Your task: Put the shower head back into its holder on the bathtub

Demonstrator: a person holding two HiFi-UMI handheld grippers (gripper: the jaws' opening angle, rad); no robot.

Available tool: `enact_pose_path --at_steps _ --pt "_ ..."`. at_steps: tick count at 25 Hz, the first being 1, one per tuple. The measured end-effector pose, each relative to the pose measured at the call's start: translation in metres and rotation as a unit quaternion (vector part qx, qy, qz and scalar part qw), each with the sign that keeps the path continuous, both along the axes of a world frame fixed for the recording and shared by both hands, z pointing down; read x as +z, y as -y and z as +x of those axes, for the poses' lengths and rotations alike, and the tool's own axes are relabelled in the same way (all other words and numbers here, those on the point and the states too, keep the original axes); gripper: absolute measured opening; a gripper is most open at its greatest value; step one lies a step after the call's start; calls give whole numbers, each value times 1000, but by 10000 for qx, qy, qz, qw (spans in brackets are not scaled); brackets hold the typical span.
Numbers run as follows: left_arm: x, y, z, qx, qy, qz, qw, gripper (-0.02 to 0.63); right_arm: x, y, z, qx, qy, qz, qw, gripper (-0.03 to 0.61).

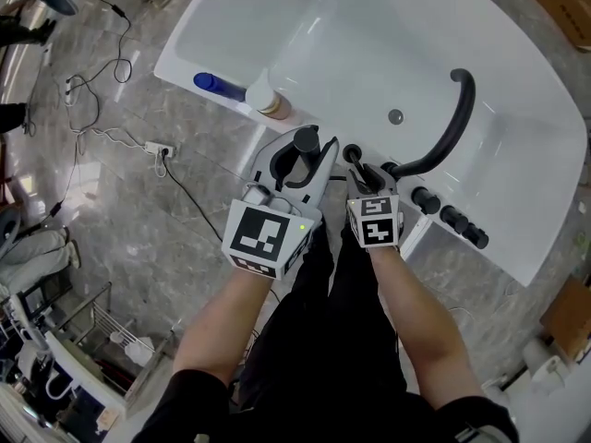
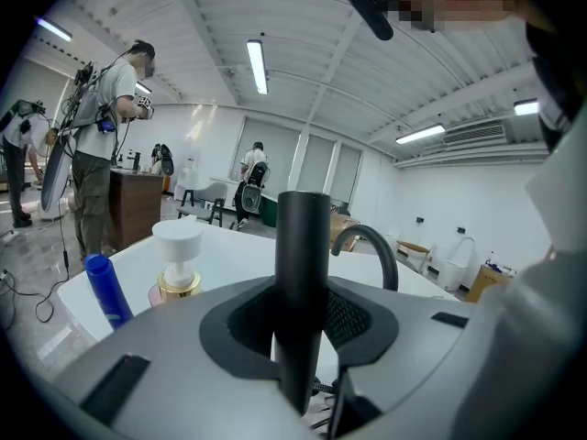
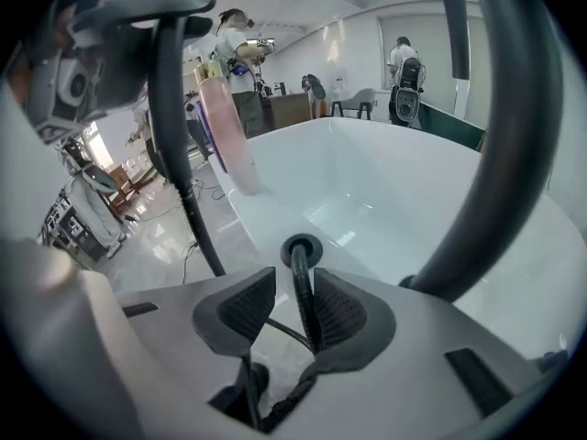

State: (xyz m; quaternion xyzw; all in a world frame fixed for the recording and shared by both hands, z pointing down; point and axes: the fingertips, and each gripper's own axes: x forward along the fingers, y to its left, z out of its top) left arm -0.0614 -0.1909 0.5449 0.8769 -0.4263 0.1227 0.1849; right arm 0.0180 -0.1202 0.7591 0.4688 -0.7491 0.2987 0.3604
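The black shower head point(image 1: 305, 142) stands upright over the near rim of the white bathtub point(image 1: 305, 26). My left gripper point(image 1: 300, 161) is shut on its round handle point(image 2: 305, 282), which fills the gap between the pads in the left gripper view. Its black hose point(image 3: 179, 154) hangs down and runs into the round holder hole point(image 3: 301, 248) in the tub deck point(image 1: 353, 154). My right gripper point(image 1: 362, 169) points down at that hole. The right gripper point(image 3: 295, 305) is open, with the hose point(image 3: 303, 287) lying against one pad and a gap to the other.
A curved black faucet point(image 1: 452, 127) rises right of the holder, with black knobs point(image 1: 452, 218) along the rim. A blue bottle point(image 1: 214, 84) and a pump bottle point(image 1: 270, 100) stand on the left rim. Cables point(image 1: 166, 155) lie on the floor. People stand in the background point(image 2: 101, 145).
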Motion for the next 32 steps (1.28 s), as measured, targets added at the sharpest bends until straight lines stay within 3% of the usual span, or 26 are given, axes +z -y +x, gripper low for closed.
enact_pose_path --at_steps 3,7,17,23,26,29,32 --pt "-1 -1 4 22 -10 3 10000 123 11 -17 16 -19 -260 -93 9996 144" --pt "1 -5 3 41 30 -11 10000 123 12 -18 15 -82 -358 51 9993 61" --pt "-12 -7 -4 -54 -10 128 9999 123 2 21 -3 42 -122 29 9999 76" --pt "-15 -7 -7 -97 -53 110 9999 123 -3 -2 4 66 -99 -4 9999 143" --pt "-12 -7 -7 -90 -27 115 9999 123 8 -22 18 99 -262 -104 9996 143" --pt "-11 -7 -9 -101 -38 111 9999 123 12 -26 22 64 -394 -59 9992 77" --pt "-18 -8 -9 -77 -25 127 9999 123 8 -18 18 94 -298 -20 9995 66"
